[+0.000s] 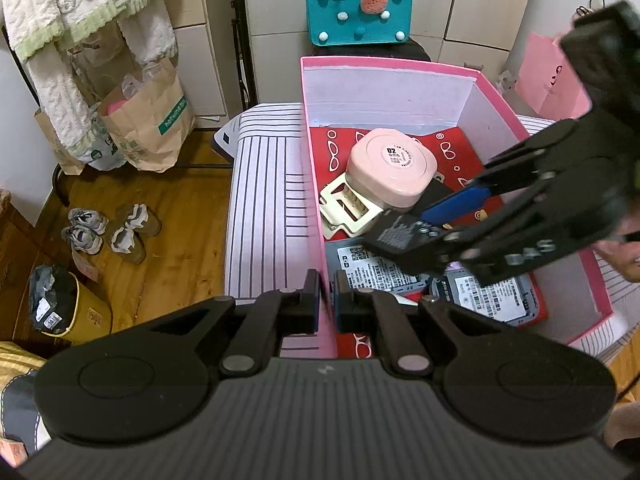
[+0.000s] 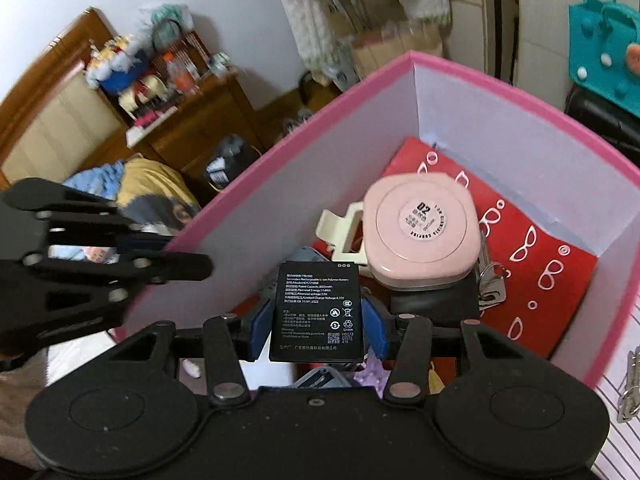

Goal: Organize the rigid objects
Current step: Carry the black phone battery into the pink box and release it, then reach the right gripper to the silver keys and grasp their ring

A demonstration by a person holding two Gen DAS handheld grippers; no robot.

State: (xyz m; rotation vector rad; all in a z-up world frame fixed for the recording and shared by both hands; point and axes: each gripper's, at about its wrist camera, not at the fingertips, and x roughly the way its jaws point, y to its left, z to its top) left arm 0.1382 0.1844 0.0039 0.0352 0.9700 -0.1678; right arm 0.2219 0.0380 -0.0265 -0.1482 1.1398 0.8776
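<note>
R gripper (image 2: 318,316) is clamped on a flat black battery (image 2: 316,312), blue pads on its two long edges, label side up to the cam. It's held over the open pink box (image 1: 384,65), near the 6 o'clock end of the interior, prob so it can go down flat among what's already there. From the L view the same battery (image 1: 404,236) sits low inside the box, at about 4 o'clock from the pink case (image 1: 390,172).

L gripper (image 1: 328,300) has its jaws nearly together, a slim gap only, right at the box's near-left wall. Looks like they straddle or pinch the wall edge to steady the box, but I can't tell if there's real contact; nothing else is btwn them.

Box contents: pink case upside down on a cream clip (image 1: 346,210), red bag (image 1: 452,148) w/ glasses print lining the floor, keys (image 2: 490,280) at 3 o'clock of the case, grey labelled devices (image 1: 492,292) at the near end.

Hard to see: a dark item under the case is mostly covered. R gripper body blocks the floor right below the battery, so the landing spot is a guess. Purple and yellow bits by the R fingers are cut off. Background in the R view is blurred.
</note>
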